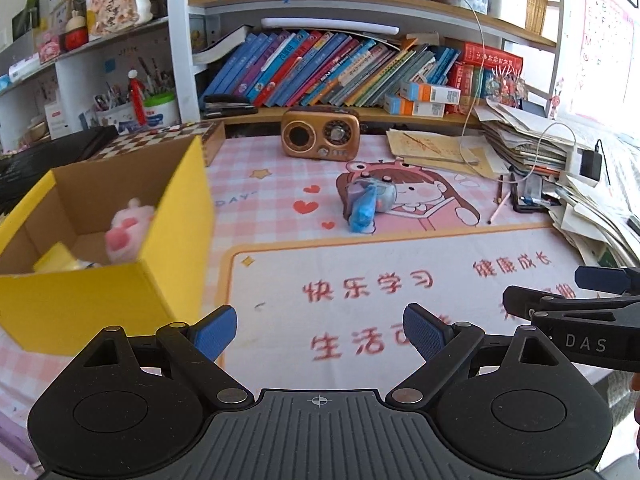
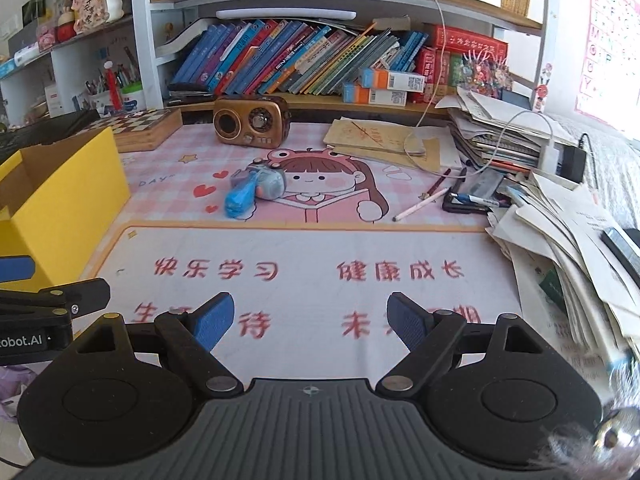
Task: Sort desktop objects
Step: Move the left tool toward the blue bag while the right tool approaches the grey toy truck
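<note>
Left hand-held gripper [image 1: 318,334] spread wide, blue pads empty, hovering over the pink cartoon-printed mat on the tabletop [image 1: 360,300]. Right hand-held gripper [image 2: 310,320] likewise parted and holding nothing, just beside the left one, over the same mat. Ahead and to the left of the left hand-held gripper, an open yellow cardboard box [image 1: 100,304] with a brown inside, containing a pink-and-white plush toy [image 1: 126,232] against its near right wall and a pale yellow item [image 1: 56,262] low in the near corner, too blurred to identify. Straight ahead, well apart from both hand-held grippers, a blue-and-grey soft toy [image 2: 252,188] lying on the mat. Beyond that toy, a small brown retro-style radio [image 2: 251,121] upright. Ahead to the right, a pale pencil [image 2: 420,204] beside a heap of loose papers [image 2: 560,248].
</note>
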### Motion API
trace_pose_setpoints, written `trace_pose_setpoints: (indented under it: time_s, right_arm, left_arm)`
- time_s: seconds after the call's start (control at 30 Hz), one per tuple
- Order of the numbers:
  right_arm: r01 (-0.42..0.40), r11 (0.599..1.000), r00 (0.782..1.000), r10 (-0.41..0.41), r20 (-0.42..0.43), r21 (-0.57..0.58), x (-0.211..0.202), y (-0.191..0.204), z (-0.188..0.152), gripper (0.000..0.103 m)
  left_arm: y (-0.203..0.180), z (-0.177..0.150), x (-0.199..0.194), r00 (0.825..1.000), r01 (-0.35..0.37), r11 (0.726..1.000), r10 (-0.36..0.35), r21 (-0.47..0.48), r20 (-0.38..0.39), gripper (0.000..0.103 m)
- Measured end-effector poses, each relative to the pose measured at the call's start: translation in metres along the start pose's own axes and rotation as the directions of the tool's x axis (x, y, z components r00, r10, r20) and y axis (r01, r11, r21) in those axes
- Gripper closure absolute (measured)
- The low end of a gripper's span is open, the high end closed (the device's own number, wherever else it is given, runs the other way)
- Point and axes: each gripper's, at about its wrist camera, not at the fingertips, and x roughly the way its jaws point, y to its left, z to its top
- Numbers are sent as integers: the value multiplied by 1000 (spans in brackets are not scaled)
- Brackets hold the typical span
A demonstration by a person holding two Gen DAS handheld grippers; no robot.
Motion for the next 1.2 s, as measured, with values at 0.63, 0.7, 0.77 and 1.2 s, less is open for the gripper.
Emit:
trace_pose_setpoints:
  time_s: [0.63,0.7,0.77,1.2]
  right_arm:
    - [-80,995,997,79,-16,-52,71,-49,45,20]
    - [-83,995,996,83,-12,-58,79,-51,51,20]
    - [-89,994,996,89,-8,-65,87,-51,58,20]
    - [-123,989,992,125,16,-84,132,-51,97,23]
  left_arm:
    - [-32,39,62,998,-66,997,64,-51,-27,12]
    - [-33,44,69,998,-67,997,66,-48,-22,12]
    - [-34,49,77,997,-69,997,68,-42,-20,12]
    - [-40,73,128,998,-57,998,57,-7,-28,23]
